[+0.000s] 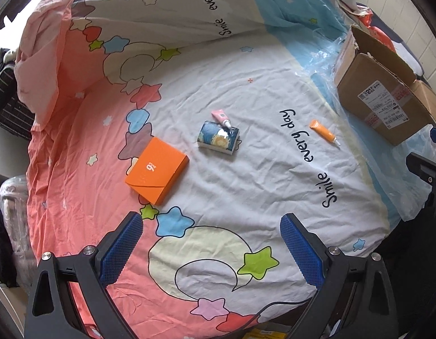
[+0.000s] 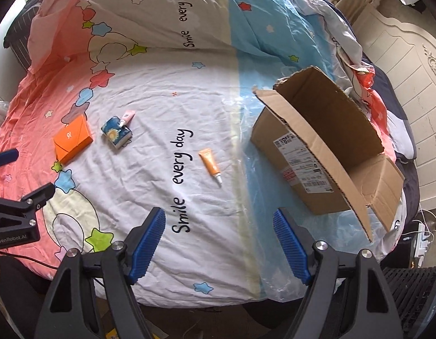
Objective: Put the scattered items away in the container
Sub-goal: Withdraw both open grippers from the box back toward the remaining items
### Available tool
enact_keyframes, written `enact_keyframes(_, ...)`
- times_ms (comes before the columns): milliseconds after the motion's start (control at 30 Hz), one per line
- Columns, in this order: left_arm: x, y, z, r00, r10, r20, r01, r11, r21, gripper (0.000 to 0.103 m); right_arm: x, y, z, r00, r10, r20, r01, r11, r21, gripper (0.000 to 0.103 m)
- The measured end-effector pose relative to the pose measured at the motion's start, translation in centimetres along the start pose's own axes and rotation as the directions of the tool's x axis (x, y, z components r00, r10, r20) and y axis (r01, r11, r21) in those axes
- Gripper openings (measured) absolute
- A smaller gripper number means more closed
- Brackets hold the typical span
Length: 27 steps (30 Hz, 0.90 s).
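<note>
Fingers wide on both grippers, left gripper (image 1: 210, 243) and right gripper (image 2: 218, 243); we judge the orange tube (image 2: 210, 163) ahead light, squashy, best pinched mid-body.

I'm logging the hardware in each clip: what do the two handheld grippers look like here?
Both match. The left gripper and right gripper each have black angular plastic arms with silver round bolts and two fingers faced with blue ribbed pads. Seen from the right wrist view, the left gripper's black body carries white "GenRobot.AI" lettering, with a thin black cable beneath it. No hand or sleeve shows clearly.
</note>
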<state>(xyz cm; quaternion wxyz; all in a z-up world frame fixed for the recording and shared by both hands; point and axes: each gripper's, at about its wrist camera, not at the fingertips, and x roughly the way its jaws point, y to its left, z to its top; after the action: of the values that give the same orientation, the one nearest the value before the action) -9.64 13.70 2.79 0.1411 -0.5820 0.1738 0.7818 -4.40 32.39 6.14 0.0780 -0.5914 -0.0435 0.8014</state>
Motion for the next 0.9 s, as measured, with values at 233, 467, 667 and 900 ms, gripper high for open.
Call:
enact_keyframes(233, 0.9, 2.7, -3.2, 1.0, -0.002, -0.016, 0.001, 0.998, -0.061, 0.1, 0.0, 2.7, -0.4, 1.0, 0.001, 0.0, -0.001, 0.999, -0.038, 0.076)
enact_keyframes(467, 1.8, 5.1, -5.5, 1.0, 0.0, -0.027, -0.003, 0.993, -0.114, 0.1, 0.8, 5.5, -0.8, 1.0, 0.007, 0.009, -0.007, 0.996, -0.088, 0.076)
enact_keyframes(667, 3.1, 6.0, -5.9, 0.999, -0.005, -0.036, 0.0, 0.99, -0.138, 0.1, 2.8, 6.6, -0.7, 0.999, 0.05, -0.005, -0.051, 0.994, -0.101, 0.076)
enact_keyframes(900, 6.0, 6.7, -5.3, 0.998, -0.013, -0.06, 0.004, 0.989, -0.147, 0.1, 5.9, 8.5, 0.7, 0.994, 0.113, -0.005, -0.113, 0.986, -0.121, 0.076)
